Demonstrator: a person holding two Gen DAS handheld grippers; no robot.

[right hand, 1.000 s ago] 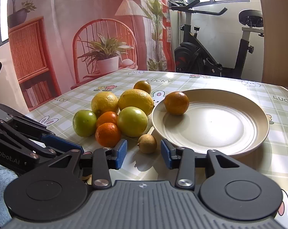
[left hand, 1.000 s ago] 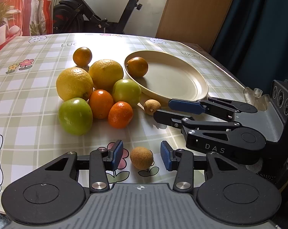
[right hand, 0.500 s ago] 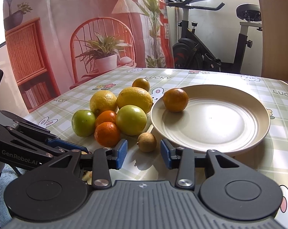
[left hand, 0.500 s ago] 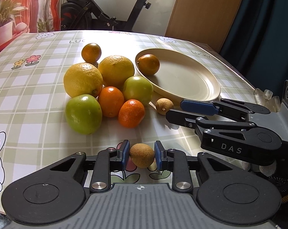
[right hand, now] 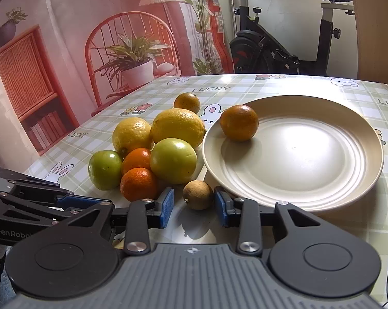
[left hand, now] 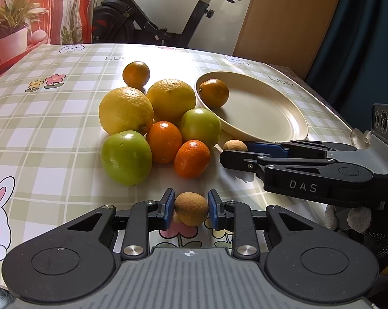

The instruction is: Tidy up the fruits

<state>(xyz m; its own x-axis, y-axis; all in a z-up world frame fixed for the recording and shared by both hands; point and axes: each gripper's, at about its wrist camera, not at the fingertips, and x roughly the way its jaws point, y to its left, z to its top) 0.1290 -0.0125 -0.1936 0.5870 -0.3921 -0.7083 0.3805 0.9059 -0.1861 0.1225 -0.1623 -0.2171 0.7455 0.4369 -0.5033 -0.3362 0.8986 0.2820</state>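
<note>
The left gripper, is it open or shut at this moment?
Shut. The left gripper has both blue pads pressed against a small brown fruit, one on each side.

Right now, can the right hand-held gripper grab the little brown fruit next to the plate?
Probably yes. The right hand-held gripper is open, and the little brown fruit lies just ahead of its blue pads, with bare tablecloth between. The plate and the small orange sit close on either side.

Checked tabletop (right hand: 245,87) with rabbit and flower prints. Behind tabletop: exercise bike (right hand: 284,46). Left of bike: backdrop (right hand: 104,25) showing chair, potted plant, lamp, shelf.
</note>
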